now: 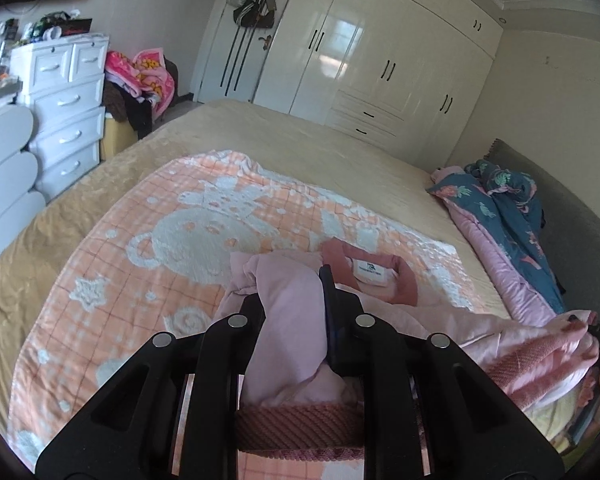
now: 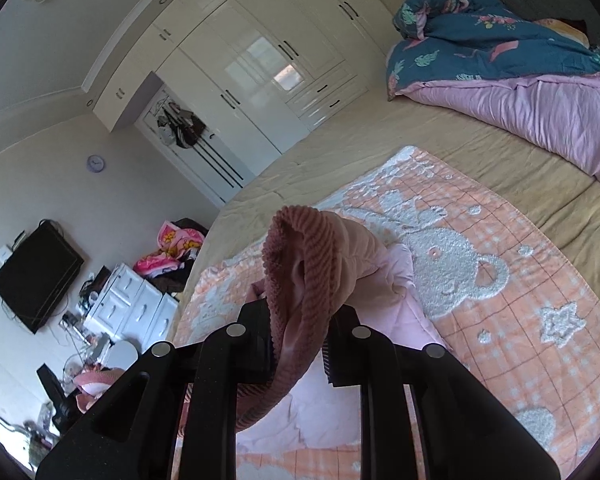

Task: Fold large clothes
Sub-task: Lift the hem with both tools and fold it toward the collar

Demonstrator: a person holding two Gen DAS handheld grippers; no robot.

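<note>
A light pink sweatshirt (image 1: 288,312) with darker ribbed collar (image 1: 404,280), hem and cuffs lies bunched on an orange-and-white bear blanket (image 1: 160,240) on the bed. My left gripper (image 1: 294,300) is shut on a fold of its pink fabric, lifted a little above the blanket; a ribbed band (image 1: 296,426) hangs under the fingers. My right gripper (image 2: 300,320) is shut on the sweatshirt's ribbed dark pink cuff (image 2: 300,264), with the sleeve trailing down to the pink body (image 2: 380,320) on the blanket (image 2: 500,280).
The tan bedspread (image 1: 280,132) surrounds the blanket. A rolled blue floral and pink quilt (image 1: 508,216) lies along the headboard side, also in the right wrist view (image 2: 500,64). A white dresser (image 1: 68,112) and a clothes pile (image 1: 140,80) stand left; wardrobes (image 1: 380,52) stand behind.
</note>
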